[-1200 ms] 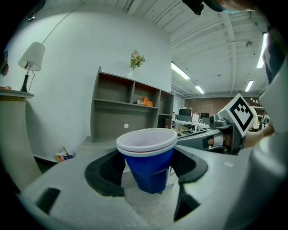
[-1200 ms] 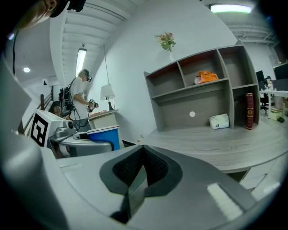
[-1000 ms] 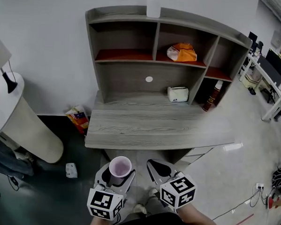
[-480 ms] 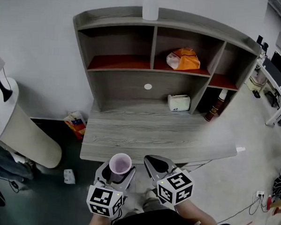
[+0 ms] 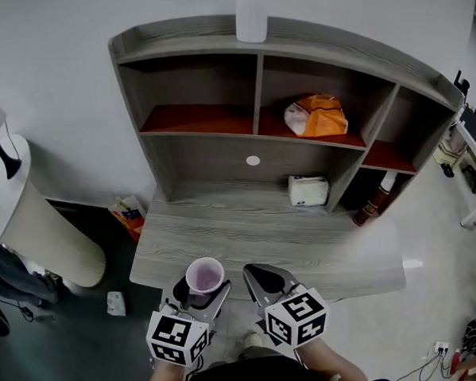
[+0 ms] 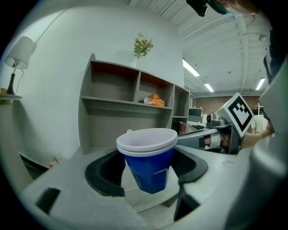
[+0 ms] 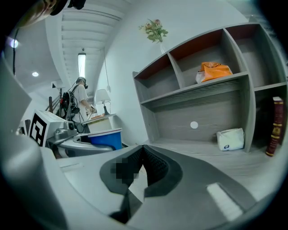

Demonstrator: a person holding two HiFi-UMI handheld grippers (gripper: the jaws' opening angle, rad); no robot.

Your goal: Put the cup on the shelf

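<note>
A blue paper cup (image 5: 205, 275) with a white rim and a pinkish inside stands upright between the jaws of my left gripper (image 5: 204, 284), which is shut on its sides. In the left gripper view the cup (image 6: 148, 161) fills the middle of that gripper (image 6: 148, 170), above the desk's front edge. My right gripper (image 5: 263, 281) hangs just to the right of the cup, shut with nothing in it (image 7: 141, 168). The grey wooden shelf unit (image 5: 257, 91) with red-lined compartments rises at the back of the desk (image 5: 259, 235).
An orange bag (image 5: 317, 116) lies in the upper middle compartment. A white pack (image 5: 307, 190) sits under it and a dark red book (image 5: 374, 202) leans at the lower right. A white bottle (image 5: 251, 15) stands on top. A lamp stand (image 5: 29, 222) is left.
The desk and shelf have come nearer and look larger. Both grippers, with the cup still held, now sit over the desk's front edge.
</note>
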